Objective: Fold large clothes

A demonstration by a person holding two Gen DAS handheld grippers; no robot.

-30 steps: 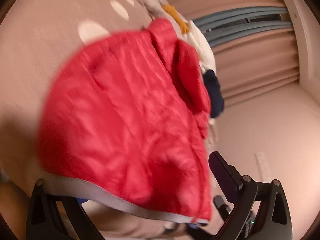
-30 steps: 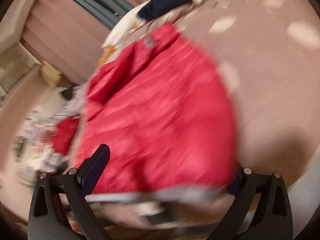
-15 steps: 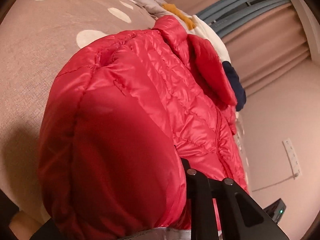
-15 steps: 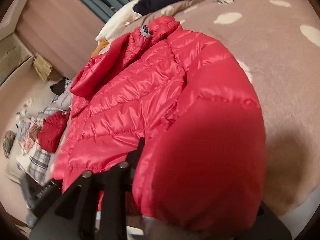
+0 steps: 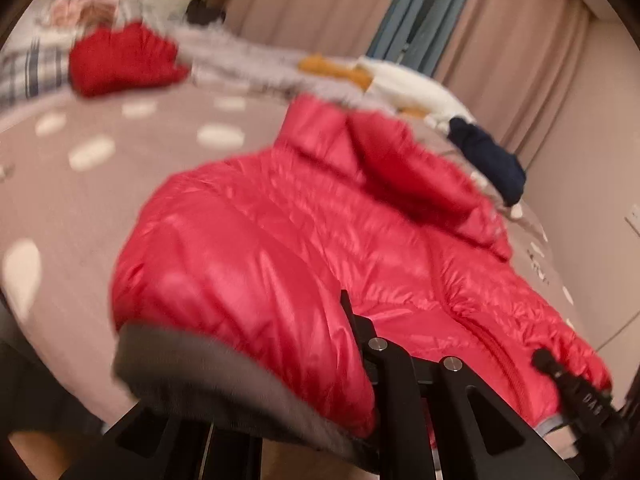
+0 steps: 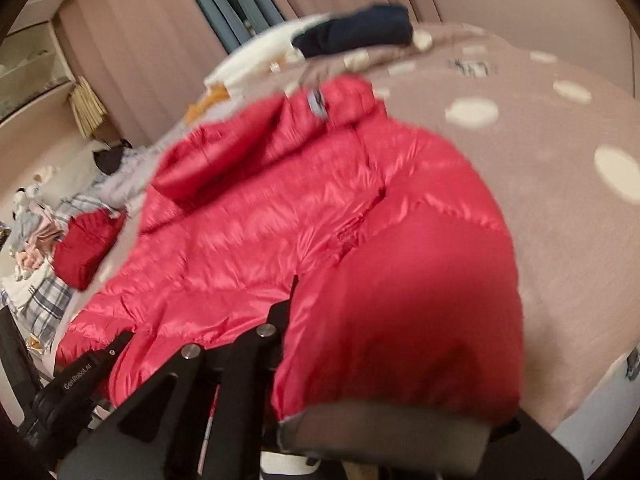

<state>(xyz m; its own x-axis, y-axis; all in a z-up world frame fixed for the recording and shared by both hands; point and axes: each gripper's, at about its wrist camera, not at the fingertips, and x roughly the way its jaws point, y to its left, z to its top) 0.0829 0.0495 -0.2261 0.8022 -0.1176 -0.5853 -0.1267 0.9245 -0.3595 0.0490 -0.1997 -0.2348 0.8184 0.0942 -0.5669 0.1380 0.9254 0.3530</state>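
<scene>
Glossy quilted red jacket (image 5: 320, 240), matt bedspread (image 5: 100, 208)

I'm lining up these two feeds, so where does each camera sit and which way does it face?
Left wrist: on the left claw, angled down over the red puffer jacket; the right claw's tip shows.
Right wrist: on the right claw, facing the same jacket; the left claw shows.
Shared: jacket, spotted bedspread, curtains.
</scene>
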